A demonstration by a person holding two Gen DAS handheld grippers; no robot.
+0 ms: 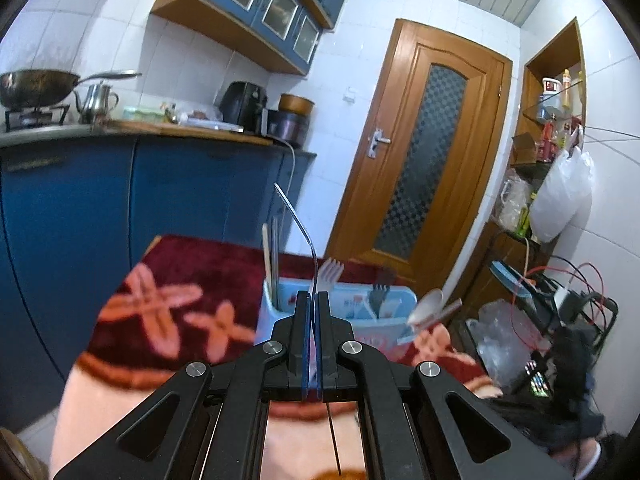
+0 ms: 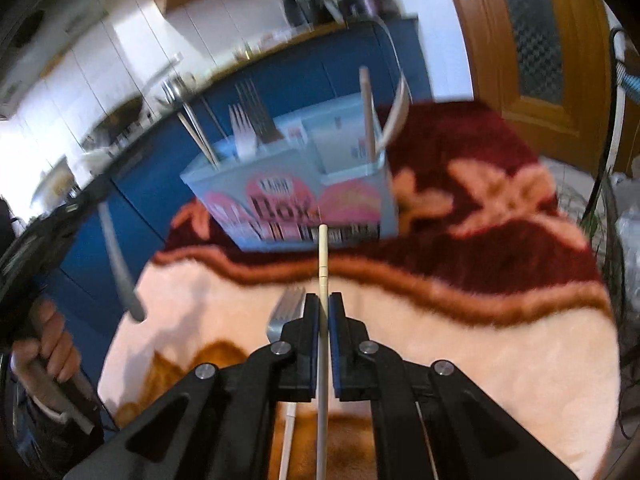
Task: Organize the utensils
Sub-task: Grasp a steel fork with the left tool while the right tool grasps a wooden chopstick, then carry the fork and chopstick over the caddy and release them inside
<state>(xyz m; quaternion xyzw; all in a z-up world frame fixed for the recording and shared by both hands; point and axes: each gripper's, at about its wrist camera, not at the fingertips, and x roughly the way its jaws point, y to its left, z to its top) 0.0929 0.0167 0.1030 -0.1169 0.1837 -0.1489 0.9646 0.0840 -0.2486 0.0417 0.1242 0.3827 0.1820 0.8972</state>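
left gripper (image 1: 313, 300): jaws closed on a thin metal handle (image 1: 298, 224), probably a spoon or fork, head hidden between the pads; handle rising and curving up and left above the fingertips.

right gripper (image 2: 324, 304): jaws closed on a pale chopstick (image 2: 323, 256), held along the gripper's line, tip pointing toward the box (image 2: 304, 196), other end running back under the gripper.

light blue box with pink print, standing on a red-and-cream floral cloth (image 2: 480, 248) covering the table; divided into compartments, number unclear through blur. left compartment: chopsticks (image 2: 196, 136), a white fork (image 2: 242, 136) and dark utensils, all upright or leaning. right compartment: a wooden stick (image 2: 367, 112) and a curved handle leaning together.

metal fork (image 2: 284, 316) lying on the cloth just left of the right fingertips, tines toward the box.

person's hand (image 2: 52, 344) at the left edge of the right wrist view, gripping the other tool's handle.

in the left wrist view, box (image 1: 360, 308) just beyond the fingertips, with a white fork (image 1: 332, 274), a dark fork (image 1: 380, 294) and a spoon (image 1: 428, 306) at its right end.

background: blue cabinets (image 1: 120, 200), wok (image 1: 38, 88), kettle (image 1: 94, 102), wooden door (image 1: 424, 152).
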